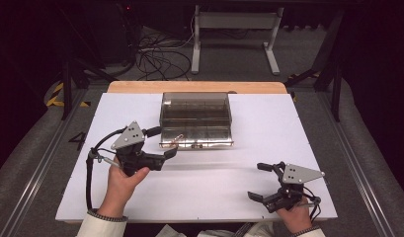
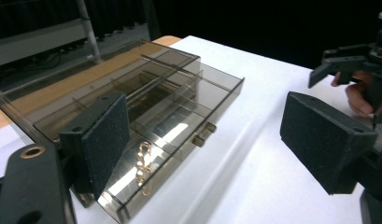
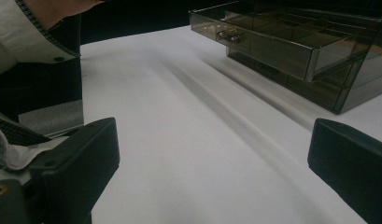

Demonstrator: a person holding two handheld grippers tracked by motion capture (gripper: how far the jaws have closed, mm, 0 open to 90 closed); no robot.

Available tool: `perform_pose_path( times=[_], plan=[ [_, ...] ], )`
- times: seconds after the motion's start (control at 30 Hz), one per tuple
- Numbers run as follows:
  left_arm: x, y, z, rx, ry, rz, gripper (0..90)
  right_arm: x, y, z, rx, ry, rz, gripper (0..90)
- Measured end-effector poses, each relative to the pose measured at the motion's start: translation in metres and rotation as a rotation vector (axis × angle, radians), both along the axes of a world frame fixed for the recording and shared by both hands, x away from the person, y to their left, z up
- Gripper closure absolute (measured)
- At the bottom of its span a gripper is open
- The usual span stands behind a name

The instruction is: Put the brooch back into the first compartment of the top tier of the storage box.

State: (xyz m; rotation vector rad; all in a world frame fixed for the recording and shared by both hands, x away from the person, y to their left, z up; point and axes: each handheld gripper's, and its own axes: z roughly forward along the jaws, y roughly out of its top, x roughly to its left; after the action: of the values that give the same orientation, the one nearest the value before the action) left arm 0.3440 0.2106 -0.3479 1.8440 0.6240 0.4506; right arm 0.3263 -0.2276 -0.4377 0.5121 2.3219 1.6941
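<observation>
A smoky clear organiser box (image 1: 195, 109) stands at the middle back of the white board, its low drawer (image 1: 197, 138) pulled out toward me. A small gold piece of jewellery (image 2: 143, 163) lies in the drawer's front compartment, near the gold handle (image 2: 202, 134). My left gripper (image 1: 163, 142) is open at the drawer's front left corner, with one pad (image 2: 104, 140) over the drawer and nothing held. Over the board's front right, my right gripper (image 1: 259, 181) is open and empty, well clear of the box (image 3: 296, 42).
The white board (image 1: 214, 192) covers a wooden table whose edge (image 1: 197, 87) shows at the back. Cables (image 1: 155, 57) and a white stand (image 1: 236, 34) sit on the floor beyond. A sleeve (image 3: 20, 37) is at the left of the right gripper view.
</observation>
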Motion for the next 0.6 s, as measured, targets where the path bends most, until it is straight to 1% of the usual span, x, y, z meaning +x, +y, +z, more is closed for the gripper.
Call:
perform_pose_path(
  times=[0.07,0.23,0.3,0.33,0.43,0.47,0.57,0.6],
  plan=[
    [-0.004,0.002,-0.002,0.006,-0.003,0.007,14.9,0.000,0.000,0.000,0.001,0.000,-0.001,2.9],
    [-0.015,0.009,-0.006,-0.002,-0.003,0.016,14.5,0.000,-0.001,0.000,0.003,-0.001,-0.003,2.9],
    [-0.019,0.011,-0.008,0.010,-0.014,0.026,14.5,0.000,-0.001,0.000,0.002,-0.001,-0.003,2.9],
    [-0.021,0.013,-0.009,0.019,-0.028,0.031,14.6,0.000,-0.001,0.000,0.002,-0.001,-0.004,2.9],
    [-0.027,0.018,-0.014,0.017,-0.027,0.024,14.8,0.000,-0.002,0.000,0.003,-0.002,-0.004,2.9],
    [-0.029,0.020,-0.016,0.012,-0.021,0.021,14.8,0.000,-0.002,0.000,0.003,-0.002,-0.005,2.9],
    [-0.035,0.027,-0.022,0.006,-0.023,0.029,14.8,0.000,-0.002,0.000,0.003,-0.001,-0.005,2.9],
    [-0.036,0.030,-0.024,0.011,-0.028,0.034,14.8,0.000,-0.002,0.000,0.002,-0.002,-0.005,2.9]
  ],
)
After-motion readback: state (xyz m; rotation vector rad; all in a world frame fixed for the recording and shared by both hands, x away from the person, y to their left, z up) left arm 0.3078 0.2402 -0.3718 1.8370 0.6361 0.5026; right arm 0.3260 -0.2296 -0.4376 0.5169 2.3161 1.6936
